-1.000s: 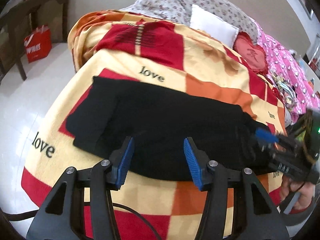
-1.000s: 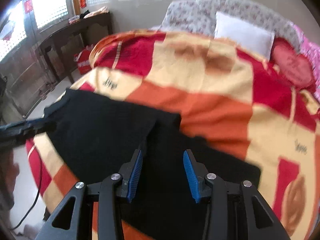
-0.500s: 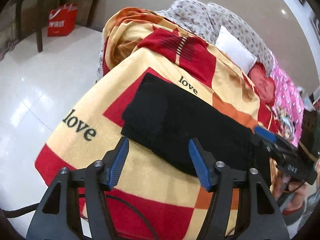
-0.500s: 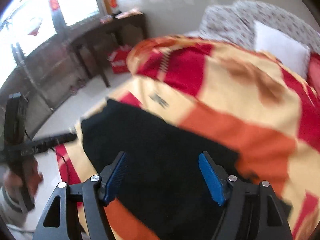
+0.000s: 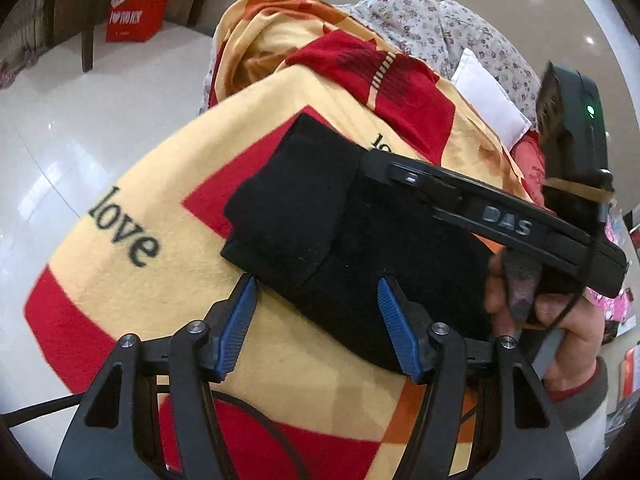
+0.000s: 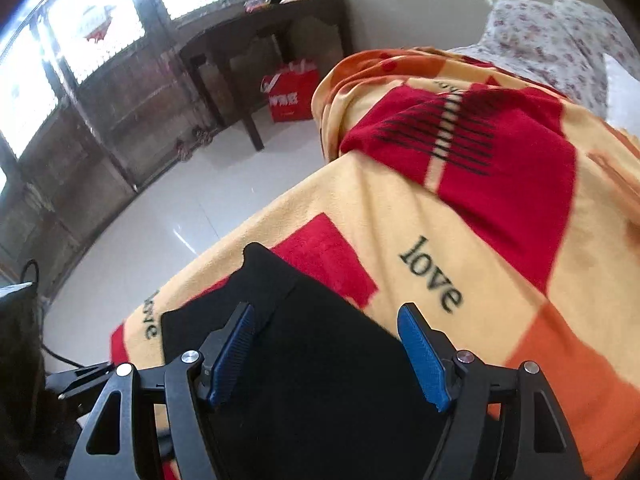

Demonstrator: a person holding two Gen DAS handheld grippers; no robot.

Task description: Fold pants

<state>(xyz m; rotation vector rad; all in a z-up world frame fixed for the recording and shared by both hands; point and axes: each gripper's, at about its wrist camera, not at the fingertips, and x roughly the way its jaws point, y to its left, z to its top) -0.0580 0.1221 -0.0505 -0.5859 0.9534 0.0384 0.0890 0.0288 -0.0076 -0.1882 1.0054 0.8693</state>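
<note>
Black pants [image 5: 320,224] lie folded on a yellow, red and orange "love" blanket [image 5: 160,280] over a bed. My left gripper [image 5: 316,328] is open and empty, its blue pads either side of the pants' near edge, just above it. My right gripper [image 6: 324,352] is open and empty over the pants [image 6: 320,380], near their left end. In the left wrist view the right gripper's black body reaches across the pants from the right; its fingertips are hidden there.
A white pillow [image 5: 488,100] and floral bedding [image 5: 440,28] lie at the bed's head. A red shopping bag [image 6: 290,92] stands on the glossy white floor [image 6: 160,240] by a dark wooden table [image 6: 256,36]. The bed edge drops off at the left.
Both grippers have swung left toward the pants' left end. The right gripper has opened wider and now reaches across the pants in the left wrist view. The pants have not moved.
</note>
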